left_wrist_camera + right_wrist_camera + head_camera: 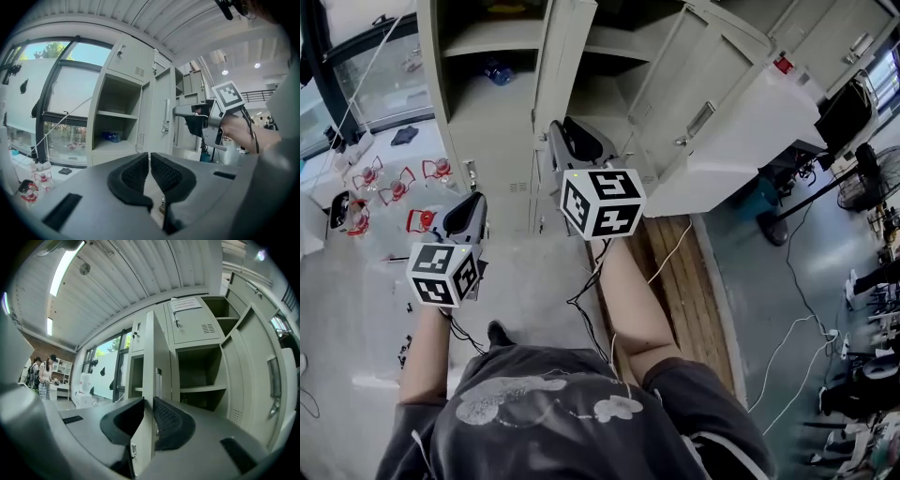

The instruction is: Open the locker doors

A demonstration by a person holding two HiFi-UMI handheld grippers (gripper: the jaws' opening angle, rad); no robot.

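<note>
Right claw (149,401), pointing level at the bank of lockers: its two dark pads are drawn narrow and clamp the free vertical edge of a tall grey locker door (153,352). The door stands edge-on between the pads and rises well above the claw. It is swung out from the cabinet. Beyond it, to the right of this claw, is an open compartment crossed by one shelf (201,389). Further to the claw's right a second door (265,376) hangs wide open. Above the compartment an upper door (192,324) is shut, with a sheet of paper at its top. Far to the claw's left, two people (42,376) stand by white shelving.

Left claw (150,157), lower than the right claw and to its left: the pads are brought together with only a sliver between their tips, and nothing is held. Ahead and to its left is an open locker column, where a blue bottle (111,137) lies on the compartment floor beneath a shelf. The gripped door stands ahead and slightly right of this claw, and the right claw is on its edge.

From above, small red-framed objects (394,187) lie on the pale floor to the left of the left claw. Wooden planks (670,272) and a white cable (787,347) lie to the right of the right claw.
</note>
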